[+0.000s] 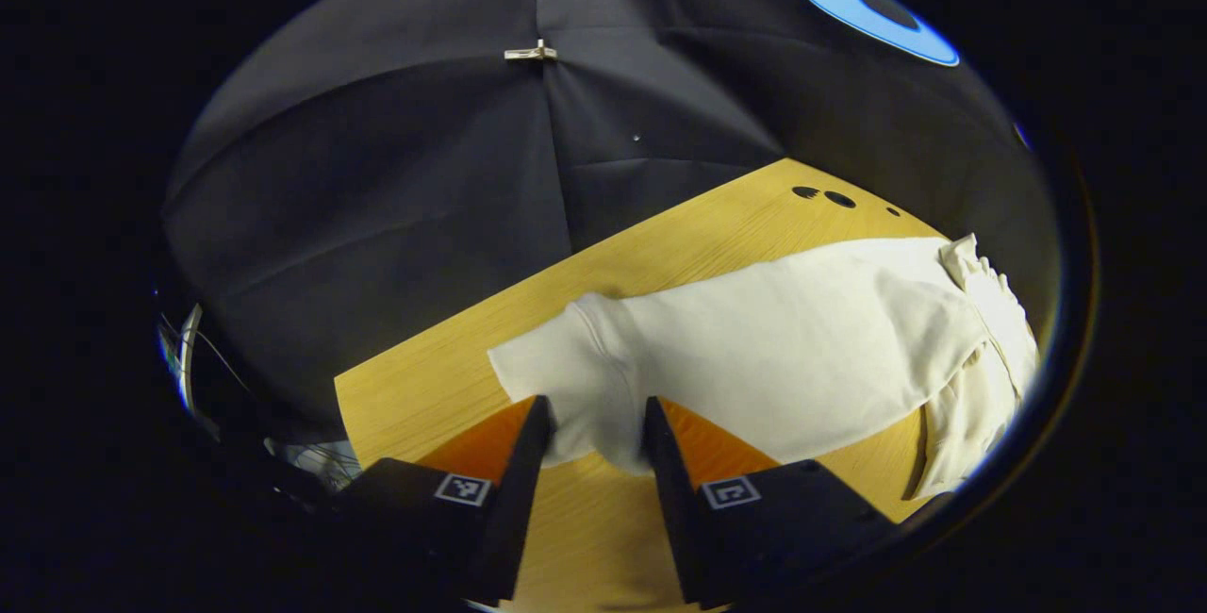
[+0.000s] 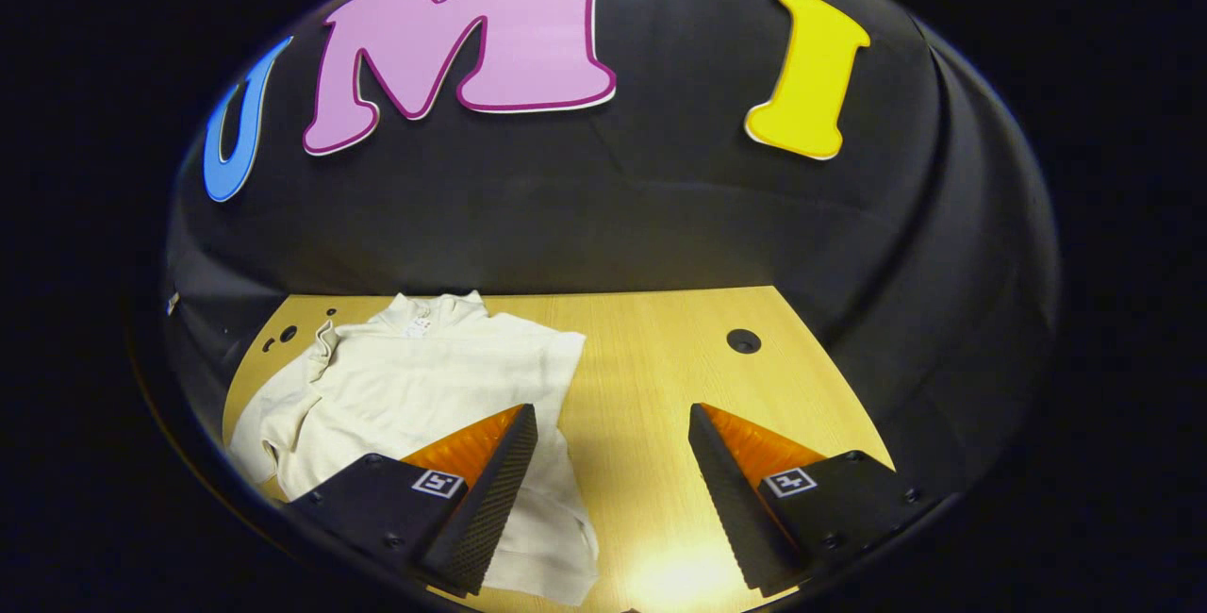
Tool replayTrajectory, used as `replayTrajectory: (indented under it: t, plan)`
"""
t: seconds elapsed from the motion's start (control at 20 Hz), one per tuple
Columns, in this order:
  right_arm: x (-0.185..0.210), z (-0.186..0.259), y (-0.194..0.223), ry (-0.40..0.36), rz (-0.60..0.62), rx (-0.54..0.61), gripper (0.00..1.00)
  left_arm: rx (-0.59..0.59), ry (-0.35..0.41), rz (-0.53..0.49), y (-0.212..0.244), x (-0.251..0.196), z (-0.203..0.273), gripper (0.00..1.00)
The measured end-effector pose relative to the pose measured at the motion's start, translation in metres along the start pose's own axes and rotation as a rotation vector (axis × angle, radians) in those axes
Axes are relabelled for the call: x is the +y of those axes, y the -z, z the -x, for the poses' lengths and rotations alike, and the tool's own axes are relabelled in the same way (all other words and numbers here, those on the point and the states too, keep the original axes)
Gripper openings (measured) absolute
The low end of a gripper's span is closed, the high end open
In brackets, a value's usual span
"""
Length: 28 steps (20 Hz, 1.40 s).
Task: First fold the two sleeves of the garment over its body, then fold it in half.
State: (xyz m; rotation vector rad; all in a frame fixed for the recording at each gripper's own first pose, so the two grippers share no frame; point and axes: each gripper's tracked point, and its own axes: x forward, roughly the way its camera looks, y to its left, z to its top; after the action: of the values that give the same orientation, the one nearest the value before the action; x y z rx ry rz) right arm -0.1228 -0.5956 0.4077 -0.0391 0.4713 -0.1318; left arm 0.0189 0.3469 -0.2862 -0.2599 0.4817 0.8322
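A cream long-sleeved garment point(image 1: 783, 339) lies on the wooden table point(image 1: 453, 377), its far right end bunched up. In the left gripper view, my left gripper point(image 1: 596, 405) stands astride the garment's near banded end. Its jaws are partly apart, with cloth between the fingertips but not visibly pinched. In the right gripper view, the garment point(image 2: 415, 377) lies left of centre with its collar toward the wall. My right gripper point(image 2: 610, 410) hovers wide open above the table point(image 2: 660, 358). One of its fingers point(image 2: 490, 472) overlaps the garment's right edge, and nothing is held.
Round holes point(image 2: 743, 340) mark the tabletop near the back, and more holes point(image 1: 825, 196) lie beyond the garment. The black cloth wall closes in behind the table, with a small clip point(image 1: 531, 53) on it. Cables point(image 1: 189, 349) hang off the table's left side.
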Motion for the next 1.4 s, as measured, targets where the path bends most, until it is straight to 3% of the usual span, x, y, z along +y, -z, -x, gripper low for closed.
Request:
replayTrajectory:
  t: [0.1, 0.2, 0.25, 0.3, 0.5, 0.55, 0.85, 1.15, 1.4]
  plan:
    - [-0.015, 0.005, 0.006, 0.02, -0.011, 0.003, 0.99, -0.007, -0.002, -0.032, -0.004, -0.006, -0.003, 0.34]
    - [-0.025, 0.01, 0.007, 0.038, -0.014, -0.007, 0.99, -0.006, -0.001, -0.039, -0.009, -0.012, -0.006, 0.25]
    - [-0.029, 0.01, 0.01, 0.045, -0.015, -0.009, 0.99, -0.004, 0.005, -0.047, -0.01, -0.015, -0.007, 0.14]
    - [-0.035, 0.012, 0.015, 0.055, -0.014, -0.006, 0.99, -0.006, 0.008, -0.071, -0.012, -0.016, -0.008, 0.18]
    - [-0.046, 0.016, 0.035, 0.059, 0.002, 0.025, 0.99, 0.02, 0.031, -0.05, -0.021, -0.023, -0.013, 0.02]
    - [-0.046, 0.017, 0.037, 0.058, -0.001, 0.025, 0.99, 0.038, 0.044, -0.016, -0.022, -0.023, -0.014, 0.07]
    - [-0.054, 0.016, 0.063, 0.055, -0.034, 0.054, 0.98, 0.067, 0.087, 0.109, -0.039, -0.039, -0.009, 0.06]
    - [-0.07, 0.01, 0.09, 0.064, -0.095, 0.099, 0.98, -0.04, 0.159, 0.075, -0.094, -0.099, 0.004, 0.06]
    - [-0.082, 0.007, 0.097, 0.06, -0.076, 0.099, 0.98, -0.092, 0.226, 0.06, -0.14, -0.156, 0.007, 0.06]
